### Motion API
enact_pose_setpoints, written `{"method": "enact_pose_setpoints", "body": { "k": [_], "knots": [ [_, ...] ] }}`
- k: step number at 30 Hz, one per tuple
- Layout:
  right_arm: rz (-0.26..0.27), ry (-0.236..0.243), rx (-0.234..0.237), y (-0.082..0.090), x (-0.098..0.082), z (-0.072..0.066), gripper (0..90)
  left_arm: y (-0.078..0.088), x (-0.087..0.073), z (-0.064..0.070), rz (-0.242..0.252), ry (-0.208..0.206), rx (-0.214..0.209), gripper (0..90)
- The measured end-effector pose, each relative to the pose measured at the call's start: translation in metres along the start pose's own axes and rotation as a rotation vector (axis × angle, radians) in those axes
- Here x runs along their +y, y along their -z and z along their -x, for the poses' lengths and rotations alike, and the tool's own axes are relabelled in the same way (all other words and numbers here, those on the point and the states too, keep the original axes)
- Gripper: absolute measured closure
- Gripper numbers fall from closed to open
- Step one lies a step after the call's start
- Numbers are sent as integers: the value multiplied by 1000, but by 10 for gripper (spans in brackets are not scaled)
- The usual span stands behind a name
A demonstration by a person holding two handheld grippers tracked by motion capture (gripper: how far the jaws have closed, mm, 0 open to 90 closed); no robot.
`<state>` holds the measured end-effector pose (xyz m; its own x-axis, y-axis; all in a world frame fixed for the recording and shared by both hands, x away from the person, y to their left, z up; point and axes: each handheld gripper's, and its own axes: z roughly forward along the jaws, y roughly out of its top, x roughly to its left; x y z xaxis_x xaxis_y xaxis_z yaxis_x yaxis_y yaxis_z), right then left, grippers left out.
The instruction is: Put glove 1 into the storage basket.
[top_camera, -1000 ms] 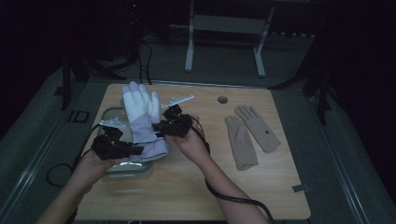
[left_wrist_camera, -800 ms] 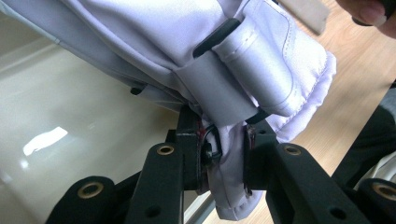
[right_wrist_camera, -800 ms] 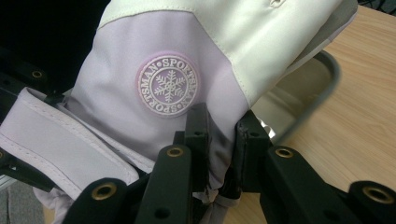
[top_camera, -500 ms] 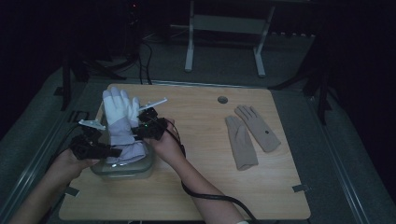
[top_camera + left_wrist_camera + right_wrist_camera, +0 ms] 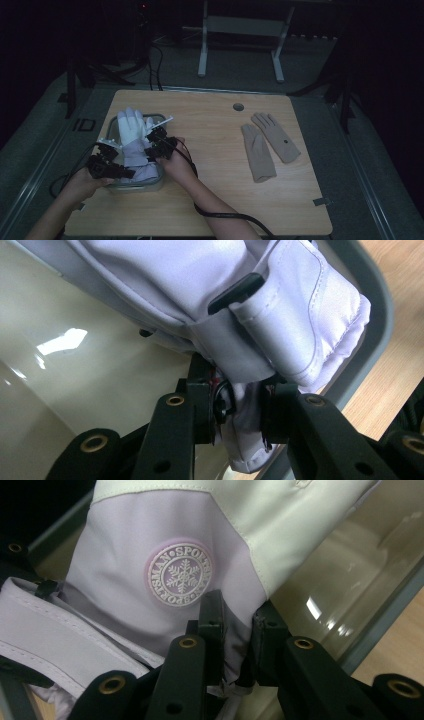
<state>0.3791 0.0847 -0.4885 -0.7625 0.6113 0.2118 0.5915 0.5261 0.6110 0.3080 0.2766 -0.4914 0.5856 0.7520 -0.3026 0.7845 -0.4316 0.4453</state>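
Both tongs are nearly closed, each pinching the cuff end of the same ski glove. In the left gripper view the left tongs (image 5: 240,407) clamp a fold of pale lilac cuff fabric between the two black jaws, with only the cloth's thickness keeping them apart. In the right gripper view the right tongs (image 5: 234,630) bite the lilac edge of the glove (image 5: 170,555) just below a round snowflake badge (image 5: 180,575) — again a narrow gap packed with fabric.

From the high view, the left tongs (image 5: 111,161) sit at the lower left of the glove (image 5: 134,137) and the right tongs (image 5: 159,145) at its right side, so the cuff hangs between the two hands at the left of the frame. The glove is over a clear container with a grey rim (image 5: 150,182), which stands on the left part of the wooden tabletop (image 5: 210,150); its cuff lies low in the container near the tongs, while the white fingers stand out past the far rim.

The glove's long axis runs from the lower part of the frame toward the top, leaning slightly left — fingers pointing to the far edge of the tabletop, cuff toward the person.

Well apart, right of centre, a pair of tan gloves (image 5: 267,145) lies flat on the tabletop, fingers also pointing to the far edge.
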Motion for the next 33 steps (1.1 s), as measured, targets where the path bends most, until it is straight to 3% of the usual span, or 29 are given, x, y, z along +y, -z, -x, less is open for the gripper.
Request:
{"method": "enact_pose_setpoints", "body": {
  "k": [2, 3, 11, 15, 18, 22, 23, 25, 26, 27, 33],
  "knots": [
    [-15, -7, 0, -2, -1, 0, 784, 0, 0, 0, 0, 0, 0, 717],
    [-53, -13, -4, -7, -1, 0, 783, -4, 0, -1, -25, 4, 6, 709],
    [-115, -16, -20, -16, 1, 0, 758, -13, 1, -2, -71, 31, 32, 649],
    [-115, 5, -37, -17, 1, -3, 706, -14, 2, 1, -81, 21, 70, 560],
    [-118, 23, -40, -18, 2, -4, 651, -13, 0, 2, -59, 23, 87, 492],
    [-109, 27, -38, -16, 5, -5, 566, -8, -2, 7, -23, 7, 141, 419],
    [-95, 36, -39, -15, 5, -6, 513, -5, -3, 8, -13, 5, 148, 414],
    [-74, 52, -67, -12, 7, -7, 450, 0, -3, 10, 13, 6, 161, 398],
    [-59, 60, -61, -9, 7, -6, 404, 3, -4, 10, 28, 9, 162, 398],
    [-38, 46, -24, -6, 8, -5, 375, 5, -4, 10, 44, 14, 167, 398],
    [14, 73, 4, 10, 11, -6, 262, 17, -4, 17, 133, 13, 176, 395]
  ]
}}
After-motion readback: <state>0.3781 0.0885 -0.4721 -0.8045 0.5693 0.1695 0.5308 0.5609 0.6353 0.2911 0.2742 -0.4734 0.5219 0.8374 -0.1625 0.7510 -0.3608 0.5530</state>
